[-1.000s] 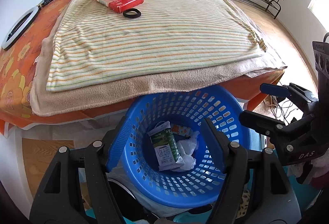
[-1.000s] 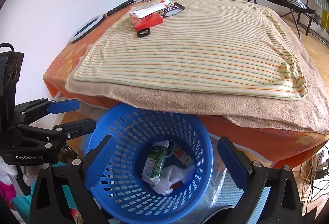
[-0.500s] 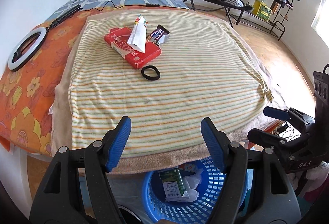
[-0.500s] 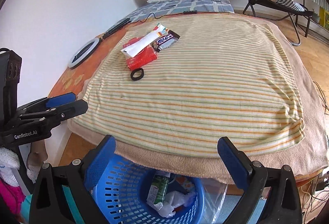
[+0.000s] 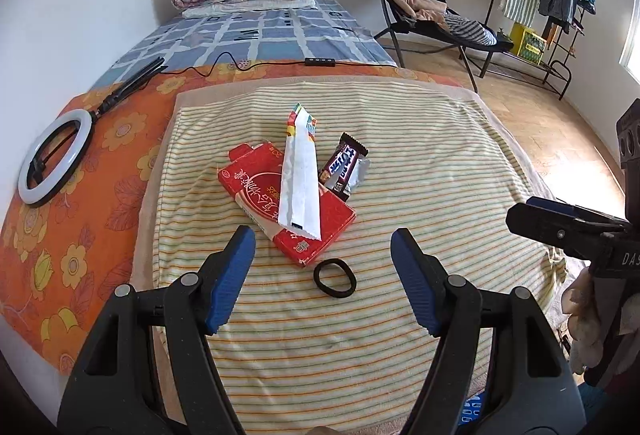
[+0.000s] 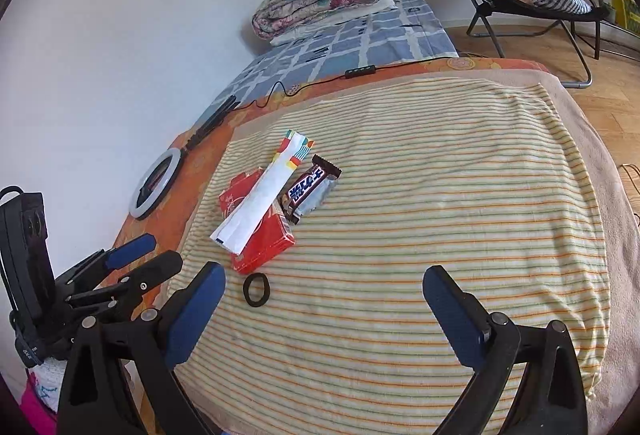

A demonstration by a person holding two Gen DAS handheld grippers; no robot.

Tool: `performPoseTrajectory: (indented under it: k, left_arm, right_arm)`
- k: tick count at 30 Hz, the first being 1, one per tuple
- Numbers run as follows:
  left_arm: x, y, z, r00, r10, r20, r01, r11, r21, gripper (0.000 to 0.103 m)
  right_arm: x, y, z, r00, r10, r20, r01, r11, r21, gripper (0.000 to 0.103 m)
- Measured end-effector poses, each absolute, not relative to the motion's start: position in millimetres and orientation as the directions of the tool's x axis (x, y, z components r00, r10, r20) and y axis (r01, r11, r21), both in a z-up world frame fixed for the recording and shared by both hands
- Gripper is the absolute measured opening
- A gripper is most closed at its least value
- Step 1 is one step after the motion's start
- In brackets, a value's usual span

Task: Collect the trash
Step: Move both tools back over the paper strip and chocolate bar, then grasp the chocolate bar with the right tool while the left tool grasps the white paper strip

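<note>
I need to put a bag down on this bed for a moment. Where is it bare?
The striped blanket is bare right of the candy bar wrapper, out to its beige edge. Crowded: red box, white packet and hair tie.

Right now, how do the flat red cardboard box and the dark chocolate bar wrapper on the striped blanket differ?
The flat red cardboard box is larger and rigid; the dark chocolate bar wrapper is smaller and crinkled, with a silver torn end. The box carries the long white paper sleeve on top; nothing lies on the wrapper. The box lies nearer the black hair tie. Both rest on the striped blanket, touching or nearly so.
</note>
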State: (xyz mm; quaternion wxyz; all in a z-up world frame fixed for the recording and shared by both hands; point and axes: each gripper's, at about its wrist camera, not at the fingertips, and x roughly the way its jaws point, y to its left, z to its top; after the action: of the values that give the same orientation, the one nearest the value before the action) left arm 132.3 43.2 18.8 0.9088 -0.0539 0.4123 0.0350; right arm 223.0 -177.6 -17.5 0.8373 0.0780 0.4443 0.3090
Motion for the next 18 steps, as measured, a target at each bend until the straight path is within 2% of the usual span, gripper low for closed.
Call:
performPoseTrajectory:
  k: [7, 14, 18]
  left_arm:
    - [175, 53, 0, 0.635, 0.043, -0.771, -0.106, 0.994, -0.032, 0.072]
    - [204, 67, -25, 0.614, 0.048, -0.788, -0.119, 0.992, -0.032, 0.072]
    - [212, 67, -35, 0.603, 0.047, -0.796, -0.102, 0.995, -0.018, 0.068]
  right_arm:
    - [282, -139, -35, 0.385, 0.589, -0.71, -0.429, 0.796, 0.428, 0.098]
    - [327, -106, -70, 0.303, 0.626, -0.718, -0.352, 0.774, 0.526, 0.086]
    - [343, -94, -88, 0.259, 0.645, -0.719, -0.299, 0.761, 0.576, 0.08]
